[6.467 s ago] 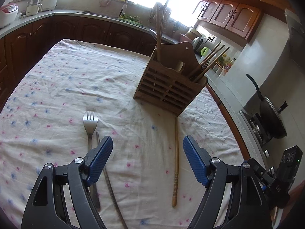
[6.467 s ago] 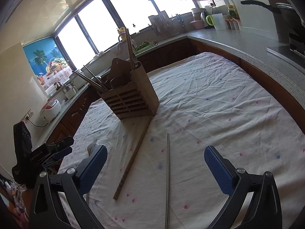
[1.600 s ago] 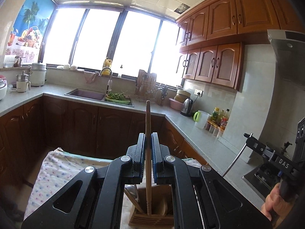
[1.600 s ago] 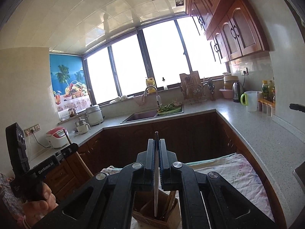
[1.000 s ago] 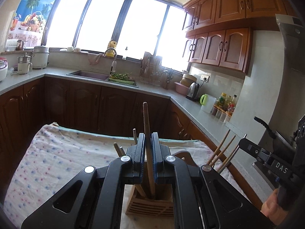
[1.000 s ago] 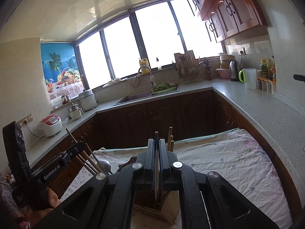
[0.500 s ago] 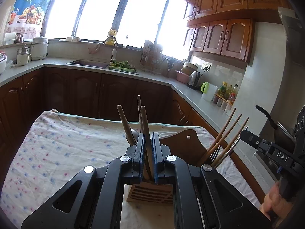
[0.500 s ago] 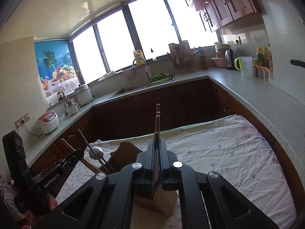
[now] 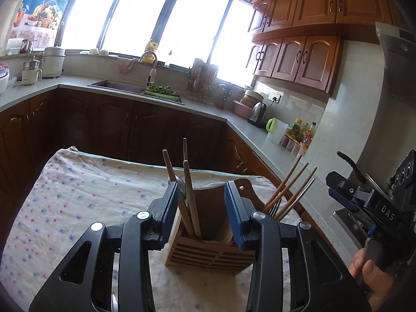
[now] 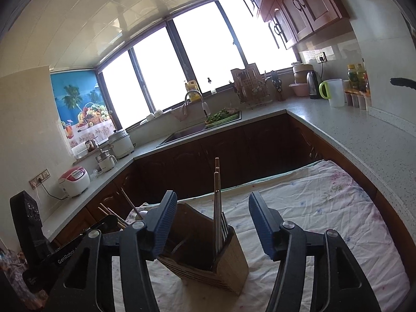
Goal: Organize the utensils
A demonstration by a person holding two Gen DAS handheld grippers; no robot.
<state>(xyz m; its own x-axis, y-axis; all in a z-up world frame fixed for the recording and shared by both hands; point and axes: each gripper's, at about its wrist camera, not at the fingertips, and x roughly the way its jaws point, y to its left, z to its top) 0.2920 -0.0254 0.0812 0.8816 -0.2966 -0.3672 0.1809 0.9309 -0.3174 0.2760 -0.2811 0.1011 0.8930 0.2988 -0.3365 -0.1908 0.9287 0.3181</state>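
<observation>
**Utensils going into the wooden holder, both tools letting go**

Utensils are sitting in the wooden holder (image 9: pixel 210 247) as I am looking along my left tool (image 9: pixel 202 215). Its jaws have just been opening and are standing apart now, with the wooden chopstick (image 9: pixel 191 200) between them, leaning close to the left pad, gripped by neither. It is resting in the holder's near compartment beside other wooden sticks. The far compartment is holding more chopsticks (image 9: pixel 288 189) fanned outward, a metal one and a fork among them. The holder is standing on the cloth-covered surface (image 9: pixel 78 195). My right tool (image 9: pixel 351 197) is showing at the edge, held in my hand (image 9: pixel 369 273).

From the right view, my right tool (image 10: pixel 213 223) is also spread wide, its jaws having just been opening. The metal chopstick (image 10: pixel 216 208) is standing upright between them, untouched, in the holder's (image 10: pixel 208 260) corner compartment among other thin pieces.

I am judging the risk to be in pulling back: a pad could catch a leaning stick and flick it out, or nudge the light holder over on the loose, wrinkled cloth (image 10: pixel 325 208).
</observation>
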